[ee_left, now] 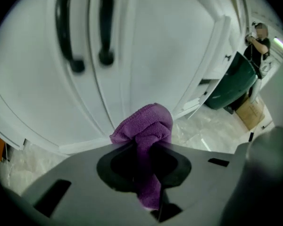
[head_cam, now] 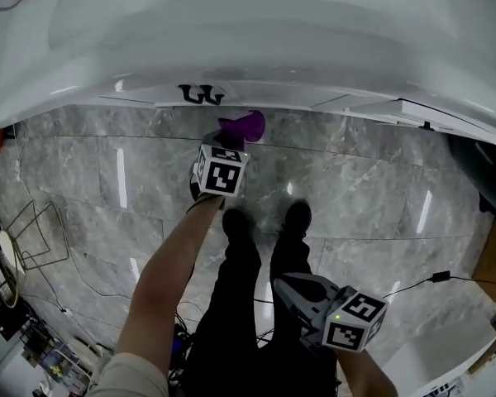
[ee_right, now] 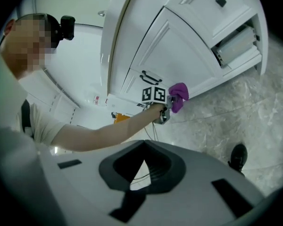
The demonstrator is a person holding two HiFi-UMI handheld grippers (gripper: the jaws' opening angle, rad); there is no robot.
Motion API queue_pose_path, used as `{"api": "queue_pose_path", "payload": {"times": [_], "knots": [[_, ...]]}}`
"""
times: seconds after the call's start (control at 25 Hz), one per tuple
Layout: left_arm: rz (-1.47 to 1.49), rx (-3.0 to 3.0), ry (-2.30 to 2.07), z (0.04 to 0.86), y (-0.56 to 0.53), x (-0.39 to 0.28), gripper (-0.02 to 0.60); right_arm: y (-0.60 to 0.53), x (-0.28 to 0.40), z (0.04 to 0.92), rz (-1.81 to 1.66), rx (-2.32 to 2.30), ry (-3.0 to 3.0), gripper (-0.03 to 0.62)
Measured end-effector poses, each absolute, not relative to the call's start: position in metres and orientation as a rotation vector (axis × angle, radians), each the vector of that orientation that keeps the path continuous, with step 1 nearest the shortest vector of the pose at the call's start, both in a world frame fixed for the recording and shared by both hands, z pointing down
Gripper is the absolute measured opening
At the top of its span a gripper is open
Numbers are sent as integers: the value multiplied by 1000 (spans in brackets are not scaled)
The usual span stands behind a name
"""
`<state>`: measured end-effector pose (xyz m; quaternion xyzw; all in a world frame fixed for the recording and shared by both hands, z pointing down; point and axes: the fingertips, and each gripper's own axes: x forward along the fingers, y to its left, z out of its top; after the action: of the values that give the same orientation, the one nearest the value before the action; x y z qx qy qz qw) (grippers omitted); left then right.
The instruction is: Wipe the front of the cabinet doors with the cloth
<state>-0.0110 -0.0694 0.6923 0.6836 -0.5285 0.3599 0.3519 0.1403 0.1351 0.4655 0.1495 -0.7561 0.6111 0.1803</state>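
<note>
A purple cloth [head_cam: 245, 126] is pinched in my left gripper [head_cam: 231, 141], which is shut on it low in front of the white cabinet doors [head_cam: 256, 31]. In the left gripper view the cloth [ee_left: 146, 128] bunches out past the jaws, close to the bottom of a door [ee_left: 155, 46] right of the two black handles [ee_left: 104, 29]; whether it touches the door I cannot tell. My right gripper [head_cam: 281, 282] hangs back by the person's legs, shut and empty. The right gripper view shows the cloth [ee_right: 178, 96] near the doors [ee_right: 179, 51].
Grey marble floor [head_cam: 355, 188] runs along the cabinet base. A wire rack [head_cam: 35, 231] and cables lie at the left. A drawer [head_cam: 426, 116] stands ajar at the right. A dark green bin [ee_left: 232, 81], a cardboard box [ee_left: 251, 113] and another person [ee_left: 257, 44] are farther right.
</note>
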Motion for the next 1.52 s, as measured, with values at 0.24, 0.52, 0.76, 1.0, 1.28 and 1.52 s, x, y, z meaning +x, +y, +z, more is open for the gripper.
{"api": "queue_pose_path", "payload": {"times": [0.24, 0.52, 0.76, 1.0, 1.28, 1.52], "knots": [[722, 1994, -1447, 515, -109, 52, 71, 123, 147, 426, 1676, 368, -2147, 9], [629, 2005, -1580, 444, -148, 55, 72, 114, 166, 414, 1664, 356, -2171, 9], [678, 2006, -1536, 479, -165, 68, 72, 114, 180, 424, 1689, 379, -2159, 9], [894, 1965, -1488, 583, -164, 68, 71, 108, 193, 442, 1725, 464, -2148, 9], [1150, 1880, -1395, 720, -162, 59, 71, 92, 206, 482, 1726, 574, -2164, 9], [1294, 1836, -1319, 790, -156, 53, 71, 67, 222, 505, 1705, 666, -2197, 9]]}}
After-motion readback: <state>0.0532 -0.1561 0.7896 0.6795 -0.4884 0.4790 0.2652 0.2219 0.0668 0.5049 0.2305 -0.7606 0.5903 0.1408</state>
